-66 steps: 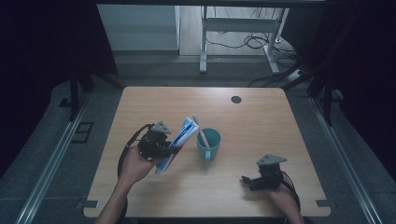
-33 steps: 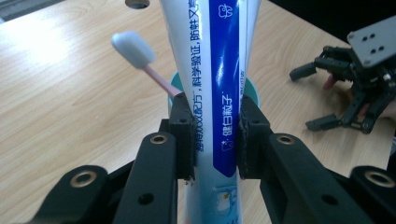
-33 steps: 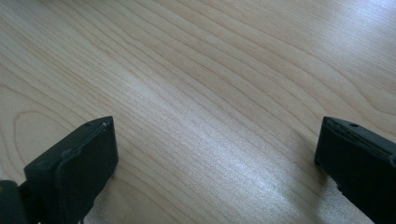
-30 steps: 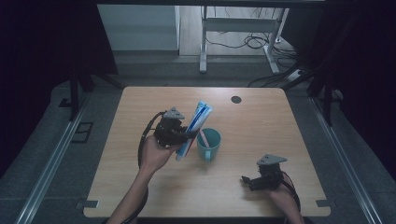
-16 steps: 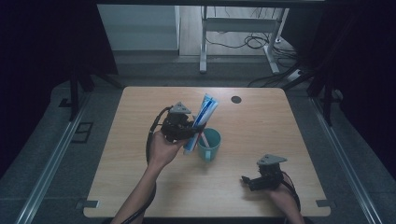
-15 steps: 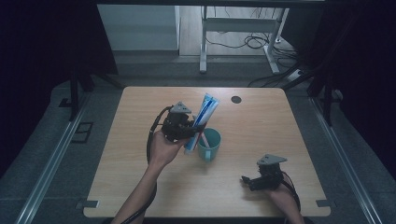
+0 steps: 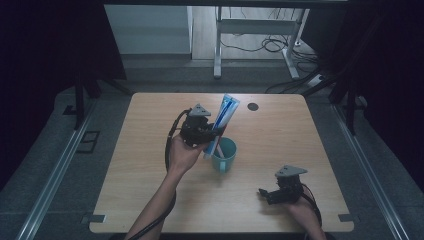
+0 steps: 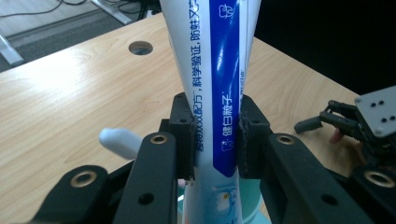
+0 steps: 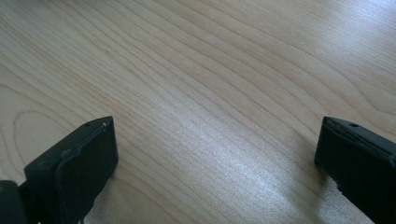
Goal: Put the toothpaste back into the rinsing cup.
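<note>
Upright, left tongs clamp toothpaste tube above cup.

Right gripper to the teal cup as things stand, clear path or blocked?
Probably yes. The right gripper rests open on the table, with bare wood between it and the teal cup. The left gripper, shut on the toothpaste tube, crowds the cup's far-left side, so approach from the handle side.

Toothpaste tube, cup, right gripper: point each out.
Tube (image 8: 219, 84): left gripper view, on its blue stripe above the fingers that clamp it.
Cup (image 7: 230, 159): high view, on its teal outer wall at the near right.
Right gripper (image 9: 215, 154): right gripper view, midway between its spread fingers, over the wood.
</note>
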Demonstrator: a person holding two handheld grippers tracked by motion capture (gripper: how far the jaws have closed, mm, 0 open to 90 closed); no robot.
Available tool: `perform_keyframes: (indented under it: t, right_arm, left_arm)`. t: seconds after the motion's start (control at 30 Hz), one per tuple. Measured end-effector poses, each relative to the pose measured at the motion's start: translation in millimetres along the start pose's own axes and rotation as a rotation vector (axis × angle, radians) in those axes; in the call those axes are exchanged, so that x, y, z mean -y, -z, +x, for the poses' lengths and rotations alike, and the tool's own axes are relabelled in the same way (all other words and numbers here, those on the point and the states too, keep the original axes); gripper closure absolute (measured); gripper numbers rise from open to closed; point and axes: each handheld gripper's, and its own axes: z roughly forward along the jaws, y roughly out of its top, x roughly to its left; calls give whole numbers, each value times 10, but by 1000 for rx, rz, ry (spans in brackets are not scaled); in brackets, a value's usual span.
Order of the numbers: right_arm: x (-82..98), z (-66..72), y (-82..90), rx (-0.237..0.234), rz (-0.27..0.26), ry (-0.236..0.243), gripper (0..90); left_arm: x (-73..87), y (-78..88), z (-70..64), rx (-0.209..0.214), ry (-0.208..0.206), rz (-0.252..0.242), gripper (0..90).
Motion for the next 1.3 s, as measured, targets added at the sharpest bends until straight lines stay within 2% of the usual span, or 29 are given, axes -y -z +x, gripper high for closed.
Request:
perform_keyframes:
  t: [0.67,1.3]
  right_arm:
    - [0,0,0,0,0,0,0]
    - [0,0,1,-1,0,-1,0]
  left_arm:
    - [-115,-210,-85,-34,-6,-59,726]
    - [54,-399,-99,-51,-6,-77,725]
